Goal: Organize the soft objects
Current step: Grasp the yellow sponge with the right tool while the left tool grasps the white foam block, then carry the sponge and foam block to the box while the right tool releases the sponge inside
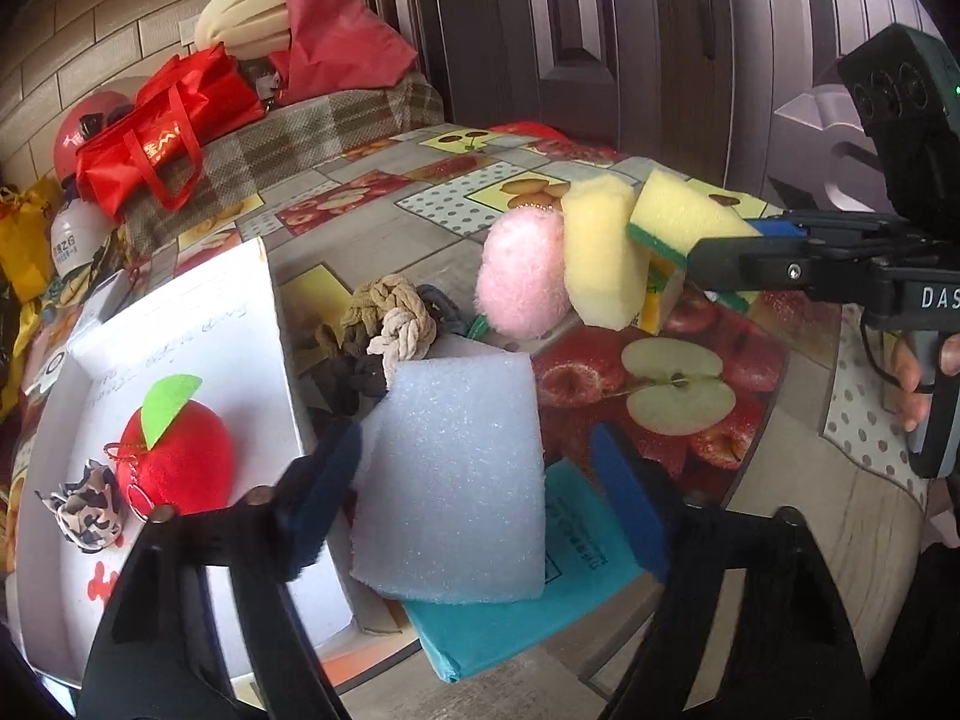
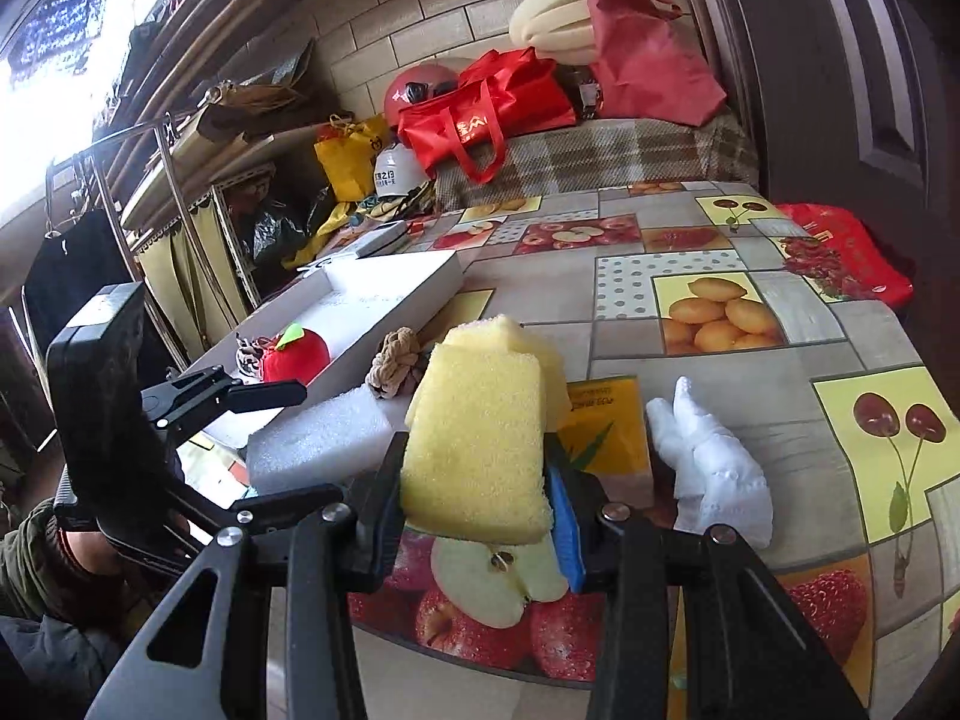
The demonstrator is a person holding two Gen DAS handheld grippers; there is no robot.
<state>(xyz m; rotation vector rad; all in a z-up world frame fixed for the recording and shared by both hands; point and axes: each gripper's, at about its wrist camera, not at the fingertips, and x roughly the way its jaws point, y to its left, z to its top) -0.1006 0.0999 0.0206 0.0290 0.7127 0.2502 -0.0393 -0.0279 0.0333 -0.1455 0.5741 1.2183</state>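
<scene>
Right gripper (image 2: 480, 516) clamped sponge (image 2: 477, 444); left gripper (image 1: 480, 480) jaws loosely straddled foam (image 1: 456, 480), off-centre closure risked slip

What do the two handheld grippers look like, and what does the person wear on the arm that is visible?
Both tools are matte black, with angular slotted arms joined by silver screws. The left gripper has dark blue pads on its jaws; the right gripper has brighter blue pads. Seen from the left wrist camera, the right tool carries white letters "DAS", a boxy black camera block with a green light, and a thin black cable. An olive-green sleeve covers the left arm.
</scene>
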